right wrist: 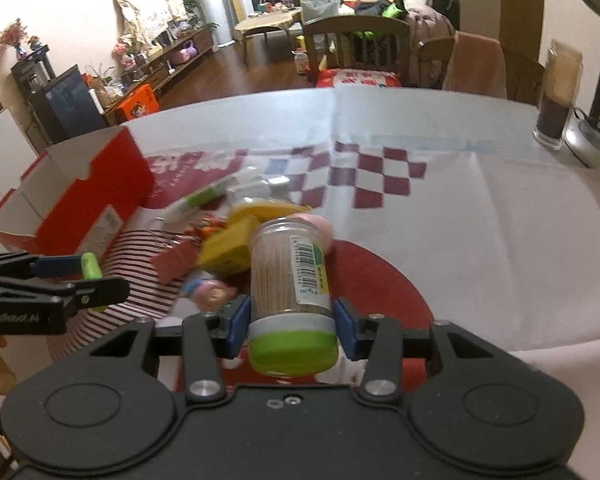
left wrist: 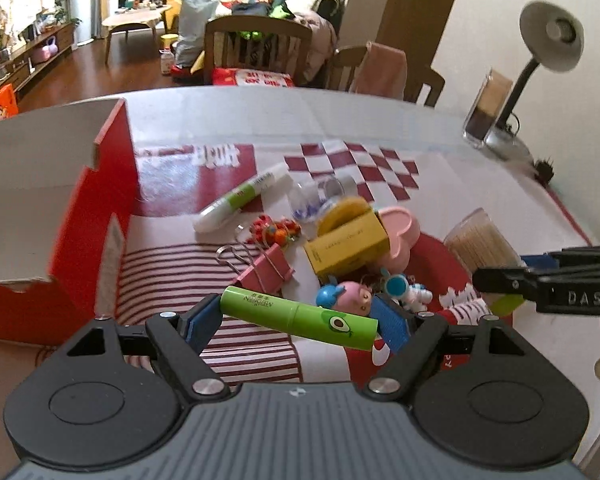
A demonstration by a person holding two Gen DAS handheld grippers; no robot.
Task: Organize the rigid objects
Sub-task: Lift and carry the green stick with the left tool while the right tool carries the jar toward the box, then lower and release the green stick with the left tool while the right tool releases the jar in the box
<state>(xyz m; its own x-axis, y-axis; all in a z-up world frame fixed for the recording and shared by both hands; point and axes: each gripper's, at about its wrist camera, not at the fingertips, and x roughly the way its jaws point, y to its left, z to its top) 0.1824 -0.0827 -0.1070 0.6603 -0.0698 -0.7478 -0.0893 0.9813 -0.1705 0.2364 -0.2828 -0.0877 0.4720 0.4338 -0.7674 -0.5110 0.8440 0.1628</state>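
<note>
Left wrist view: the left tool pinches a green tube with an avocado print crosswise between its blue pads, one pad on each end, the tube clear of the surface. At the left of the frame stands the open red box, its white inside bare as far as can be seen. Beyond the tube, mid-frame, lies the pile: a white and green pen, a pink binder clip, a yellow box, a pink heart dish, a small pink-faced figure and an astronaut figure. The right tool enters at the right edge.

Right wrist view: the right tool is closed on a toothpick jar just above its green cap, the jar lying along the fingers with its base pointing away. The red box sits at the left of the frame, the left tool at the left edge just below it.

Both things look ready to go into the box. To do it well, I would carry each over the near wall, lower it inside before letting go, and bring the tools in one at a time so they do not collide. The tube is held only by its ends and could pivot; keep it level.
</note>
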